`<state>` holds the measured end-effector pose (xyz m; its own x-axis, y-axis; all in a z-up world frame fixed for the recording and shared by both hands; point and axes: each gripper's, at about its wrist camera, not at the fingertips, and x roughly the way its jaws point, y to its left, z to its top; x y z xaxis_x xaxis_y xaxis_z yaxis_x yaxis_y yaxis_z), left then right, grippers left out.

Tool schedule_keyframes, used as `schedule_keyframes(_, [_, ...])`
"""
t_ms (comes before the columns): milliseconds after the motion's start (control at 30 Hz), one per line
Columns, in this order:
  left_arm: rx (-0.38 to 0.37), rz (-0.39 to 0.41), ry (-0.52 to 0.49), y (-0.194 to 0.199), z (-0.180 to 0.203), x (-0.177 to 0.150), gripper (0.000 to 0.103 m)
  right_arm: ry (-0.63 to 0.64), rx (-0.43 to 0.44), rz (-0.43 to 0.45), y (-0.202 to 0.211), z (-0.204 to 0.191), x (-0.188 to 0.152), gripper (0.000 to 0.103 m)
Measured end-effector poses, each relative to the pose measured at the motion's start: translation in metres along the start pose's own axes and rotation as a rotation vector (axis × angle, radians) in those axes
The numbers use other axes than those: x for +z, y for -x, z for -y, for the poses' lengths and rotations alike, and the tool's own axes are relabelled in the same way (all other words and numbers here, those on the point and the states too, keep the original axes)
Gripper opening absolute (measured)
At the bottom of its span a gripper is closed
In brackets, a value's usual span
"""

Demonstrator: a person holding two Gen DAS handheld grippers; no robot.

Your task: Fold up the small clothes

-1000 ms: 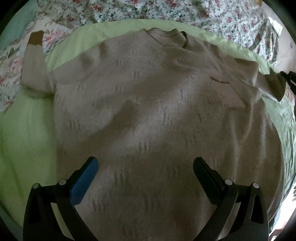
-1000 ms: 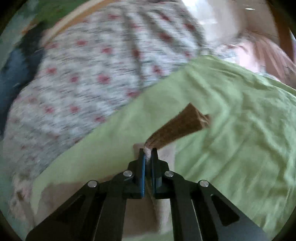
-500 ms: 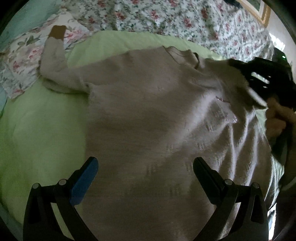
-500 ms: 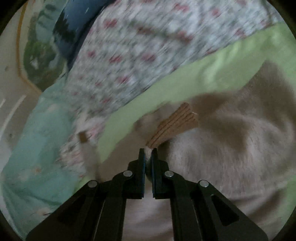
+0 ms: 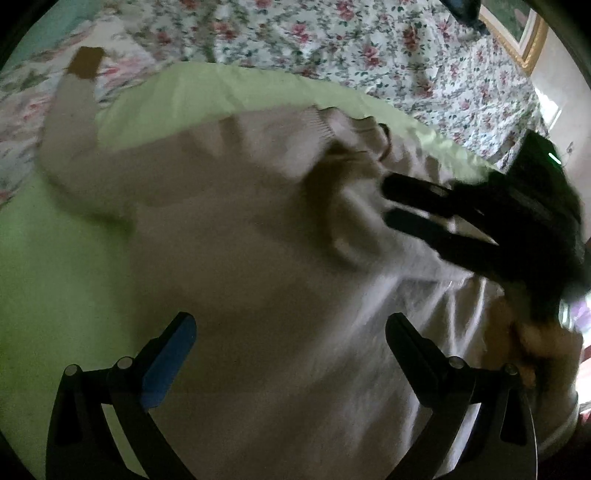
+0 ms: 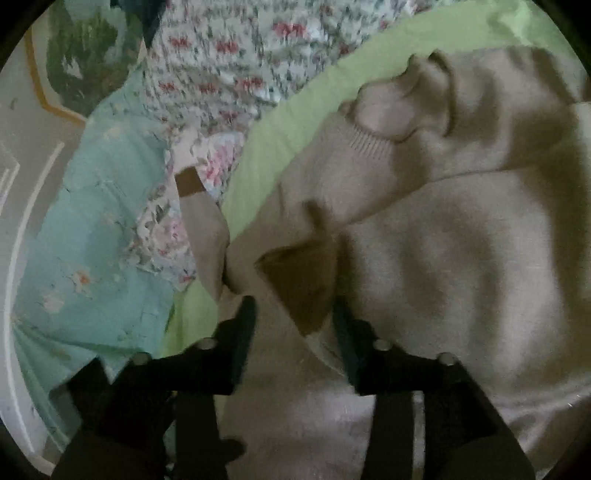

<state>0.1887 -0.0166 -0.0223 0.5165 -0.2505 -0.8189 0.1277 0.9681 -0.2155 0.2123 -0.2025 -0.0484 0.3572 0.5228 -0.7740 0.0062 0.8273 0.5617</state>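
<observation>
A beige knit sweater point(image 5: 258, 258) lies flat on a light green sheet point(image 5: 55, 280). Its right sleeve point(image 6: 362, 177) is folded across the chest, and the brown cuff point(image 6: 299, 288) rests between the open fingers of my right gripper point(image 6: 295, 317). The right gripper also shows in the left wrist view point(image 5: 388, 203), open over the chest. The other sleeve point(image 5: 70, 122) stretches out to the far left with its brown cuff point(image 5: 86, 62) on the floral cover. My left gripper point(image 5: 291, 332) is open and empty above the sweater's lower part.
A floral bedcover point(image 5: 369, 48) lies behind the green sheet. A teal cloth point(image 6: 92, 236) lies at the left in the right wrist view. A gold-framed picture point(image 5: 517, 33) hangs on the wall at the back right.
My right gripper carried the right sleeve's cuff across the chest, then opened and let it go. The left gripper stayed open and shifted a little to the left.
</observation>
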Motion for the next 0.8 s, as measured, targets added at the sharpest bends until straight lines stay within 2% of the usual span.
schedule_keyframes(133, [-0.004,-0.029,-0.004,-0.040,0.011,0.028,0.102,-0.017,-0.010,0.086,0.049,0.008,-0.009,0.048])
schedule_keyframes(267, [-0.045,-0.053,0.099,-0.074,-0.009,0.053,0.100,-0.020,-0.047,0.183,0.101,0.012,-0.022,0.049])
schedule_keyframes(333, [-0.072,-0.023,0.141,-0.078,-0.019,0.057,0.092,-0.021,-0.076,0.224,0.124,0.016,-0.028,0.051])
schedule_keyframes(367, [-0.083,0.005,0.148,-0.079,-0.022,0.061,0.085,-0.024,-0.094,0.248,0.136,0.019,-0.031,0.051])
schedule_keyframes(400, [-0.091,0.019,0.144,-0.079,-0.023,0.062,0.062,-0.030,-0.113,0.275,0.149,0.024,-0.034,0.052])
schedule_keyframes(433, [-0.097,0.023,0.134,-0.080,-0.022,0.064,0.029,-0.037,-0.130,0.297,0.160,0.028,-0.036,0.052])
schedule_keyframes(467, [-0.103,0.011,0.122,-0.082,-0.021,0.068,0.013,-0.045,-0.148,0.317,0.168,0.032,-0.037,0.052])
schedule_keyframes(500, [-0.111,0.008,0.116,-0.080,-0.019,0.069,0.006,-0.054,-0.169,0.340,0.179,0.038,-0.036,0.052])
schedule_keyframes(567, [-0.102,0.097,0.096,-0.053,-0.015,0.072,0.006,-0.072,-0.191,0.357,0.191,0.044,-0.032,0.052])
schedule_keyframes(600, [-0.082,0.158,0.075,-0.037,-0.016,0.074,0.006,-0.082,-0.213,0.375,0.203,0.050,-0.029,0.052])
schedule_keyframes(633, [-0.057,0.187,0.065,-0.029,-0.019,0.076,0.006,-0.082,-0.233,0.389,0.211,0.053,-0.027,0.052])
schedule_keyframes(733, [-0.030,0.162,0.038,-0.038,-0.028,0.077,0.006,-0.062,-0.345,0.430,0.229,0.064,-0.015,0.053])
schedule_keyframes(800, [-0.028,0.127,0.065,-0.051,-0.035,0.075,0.006,-0.079,-0.396,0.402,0.227,0.080,-0.001,0.053])
